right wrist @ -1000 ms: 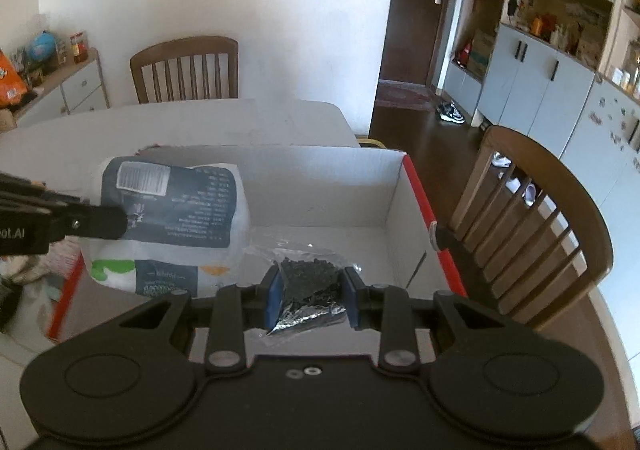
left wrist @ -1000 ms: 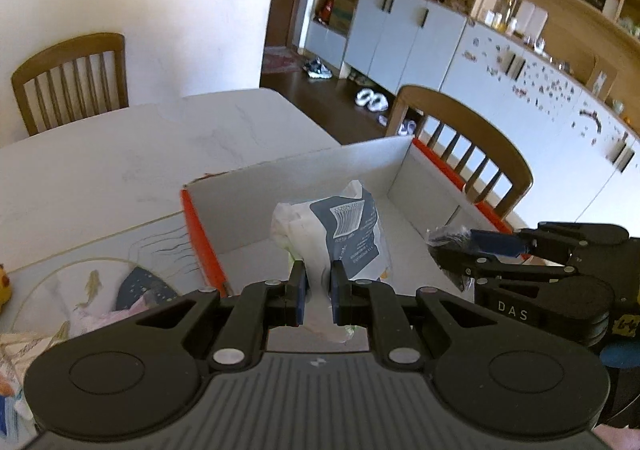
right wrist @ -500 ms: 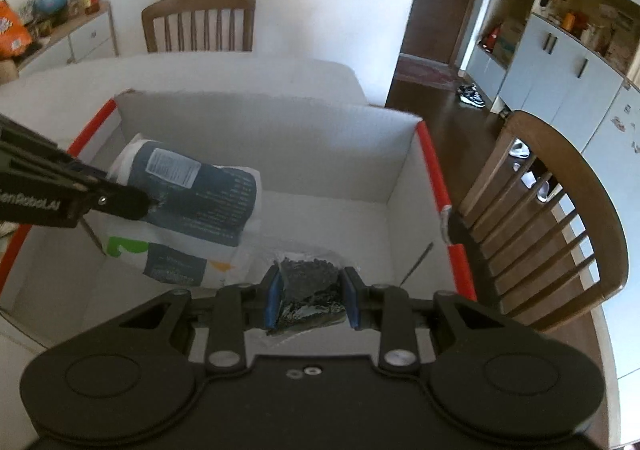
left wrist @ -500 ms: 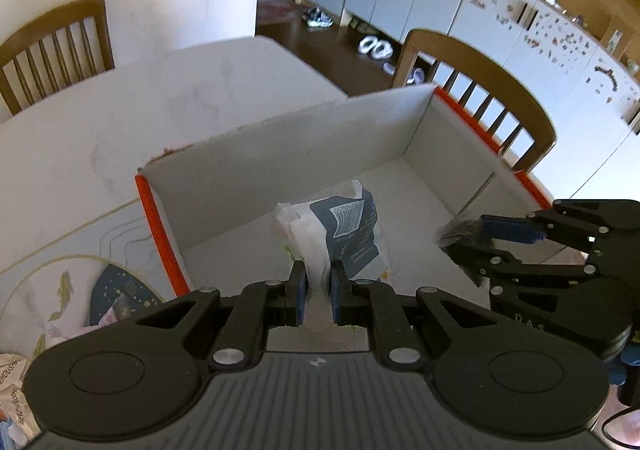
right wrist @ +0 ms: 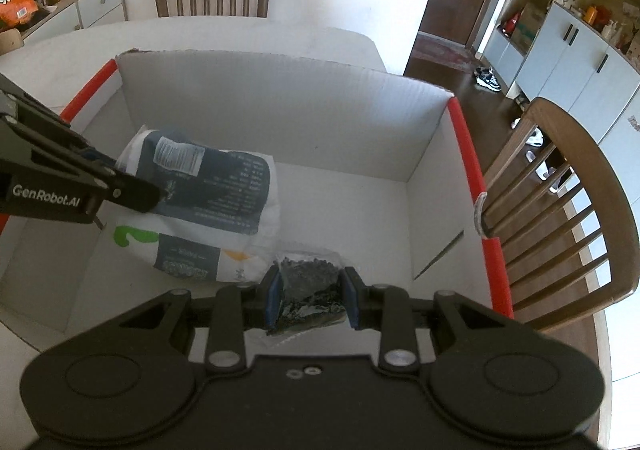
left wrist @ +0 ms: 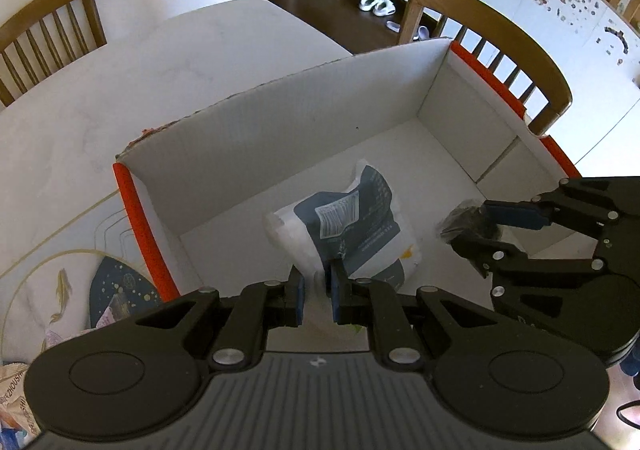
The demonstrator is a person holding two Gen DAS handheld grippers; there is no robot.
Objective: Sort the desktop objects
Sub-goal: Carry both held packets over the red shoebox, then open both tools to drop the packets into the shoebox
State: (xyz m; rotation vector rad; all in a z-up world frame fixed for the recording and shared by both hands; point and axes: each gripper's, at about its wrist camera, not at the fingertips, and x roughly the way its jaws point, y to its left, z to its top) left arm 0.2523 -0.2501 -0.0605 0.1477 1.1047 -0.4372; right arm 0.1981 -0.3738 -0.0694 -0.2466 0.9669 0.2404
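Gripping packet (left wrist: 352,226) inside box (left wrist: 280,130)

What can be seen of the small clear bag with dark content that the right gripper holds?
The small clear bag is thin crinkled plastic holding dark, black grainy bits. The right gripper is shut on it, its blue pads pressing both sides, and part of the plastic hangs below the fingers. It sits over the inside of the white cardboard box, at the right of the blue-and-white soft pack. Whether it touches the box floor or that pack cannot be told.
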